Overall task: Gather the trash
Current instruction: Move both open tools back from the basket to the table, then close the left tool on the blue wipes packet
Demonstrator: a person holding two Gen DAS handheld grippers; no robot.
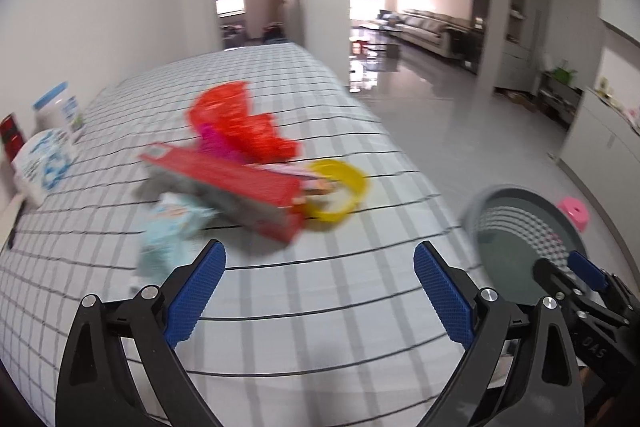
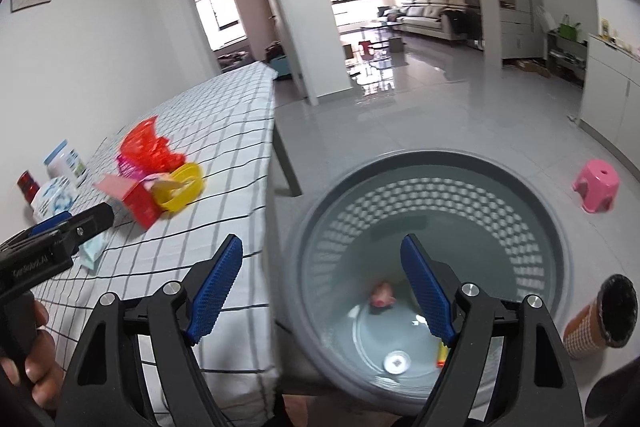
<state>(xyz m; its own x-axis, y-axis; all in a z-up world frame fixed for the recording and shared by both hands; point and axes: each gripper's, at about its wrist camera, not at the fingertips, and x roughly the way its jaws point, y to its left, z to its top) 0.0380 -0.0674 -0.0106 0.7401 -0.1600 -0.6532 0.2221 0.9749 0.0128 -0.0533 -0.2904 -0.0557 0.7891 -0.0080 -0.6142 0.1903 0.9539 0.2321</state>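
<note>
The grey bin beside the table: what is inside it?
In the bin: a pink scrap, a white disc, something yellow partly hidden by the right tool.

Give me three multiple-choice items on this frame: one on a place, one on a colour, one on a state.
1. Where does the bin stand?
A. on the table
B. on the floor beside the table
C. on the sofa

2. What colour is the stool?
A. pink
B. green
C. black

3. How does the right gripper stand?
A. shut on a box
B. shut on nothing
C. open, nothing between its pads

Key: 1 B, its rim sits past the edge of the table, on the grey floor. 2 A, it shows pink in both views. 3 C, the blue pads stand wide apart above the bin.
</note>
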